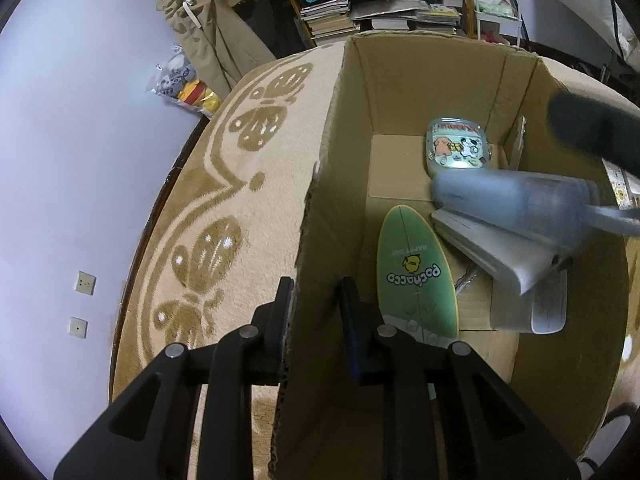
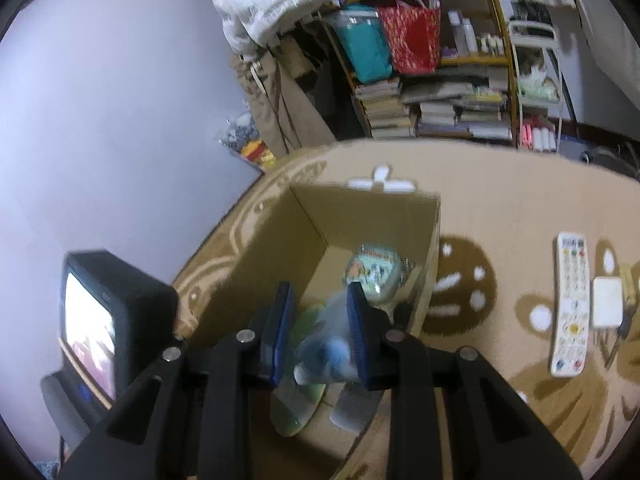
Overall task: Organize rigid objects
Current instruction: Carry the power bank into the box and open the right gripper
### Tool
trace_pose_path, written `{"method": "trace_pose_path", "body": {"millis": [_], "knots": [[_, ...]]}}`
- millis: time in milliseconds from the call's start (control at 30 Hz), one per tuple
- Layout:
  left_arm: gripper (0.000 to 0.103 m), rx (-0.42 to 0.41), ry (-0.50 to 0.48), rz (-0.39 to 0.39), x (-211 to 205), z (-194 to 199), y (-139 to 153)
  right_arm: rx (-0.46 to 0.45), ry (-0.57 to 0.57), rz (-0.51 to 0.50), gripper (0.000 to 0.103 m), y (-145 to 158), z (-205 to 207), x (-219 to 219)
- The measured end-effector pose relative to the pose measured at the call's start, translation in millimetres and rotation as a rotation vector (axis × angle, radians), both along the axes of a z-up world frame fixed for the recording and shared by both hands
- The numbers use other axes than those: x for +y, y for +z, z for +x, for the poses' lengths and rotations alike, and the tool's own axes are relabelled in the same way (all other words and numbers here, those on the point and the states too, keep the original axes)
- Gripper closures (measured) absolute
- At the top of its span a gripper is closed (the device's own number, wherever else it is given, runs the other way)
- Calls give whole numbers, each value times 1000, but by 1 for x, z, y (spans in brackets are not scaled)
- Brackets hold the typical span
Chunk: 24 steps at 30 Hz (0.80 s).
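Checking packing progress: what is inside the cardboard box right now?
Inside the cardboard box lie a green Pochacco board, a cartoon-printed tin and a white book-like item. A blurred bluish object hangs above them, hiding part of the floor.

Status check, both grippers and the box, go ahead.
Left gripper clamped on box wall. Right gripper over box, gripping blurry blue item. Nothing in the way.

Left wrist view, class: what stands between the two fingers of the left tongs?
The cardboard box's near side wall: one finger outside it, the other inside. The left wrist view shows it.
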<state>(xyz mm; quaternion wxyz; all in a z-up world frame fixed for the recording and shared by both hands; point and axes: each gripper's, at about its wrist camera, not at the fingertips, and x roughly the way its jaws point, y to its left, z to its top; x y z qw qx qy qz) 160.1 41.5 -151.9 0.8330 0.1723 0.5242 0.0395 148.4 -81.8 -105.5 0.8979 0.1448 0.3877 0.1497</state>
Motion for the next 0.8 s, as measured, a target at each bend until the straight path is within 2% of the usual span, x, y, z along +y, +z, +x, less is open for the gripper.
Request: {"method": "trace_pose_path", "body": {"millis": [33,67,100,167,200,267,300,400,667,800], "knots": [[81,0,3,2,0,0,-1,-17,-2,-21,73,6,0,-2],[81,2,5,-3,1,1,-1,-29,-7,-38,67,10,1,-4],[81,2,7,-10,2,1,0,-39,-17,-58,57,14,2,-6],[81,5,13,-22,3,1,0,-64,-51,-108,45,19,3,-16],[81,5,14,-23,4,1,0,-69,-65,-129,42,20,3,-20],[81,4,12,-19,4,1,0,-55,-96,-168,36,20,7,-32],[81,6,12,-15,4,2,0,-48,-107,-180,26,19,10,-37],[81,5,13,-16,5,1,-1,-46,-154,-233,10,15,13,-56],[81,7,16,-25,6,1,-2,36,-213,-280,9,-15,27,-106],[81,7,16,-26,6,2,-2,92,-247,-256,9,-30,28,-127]]}}
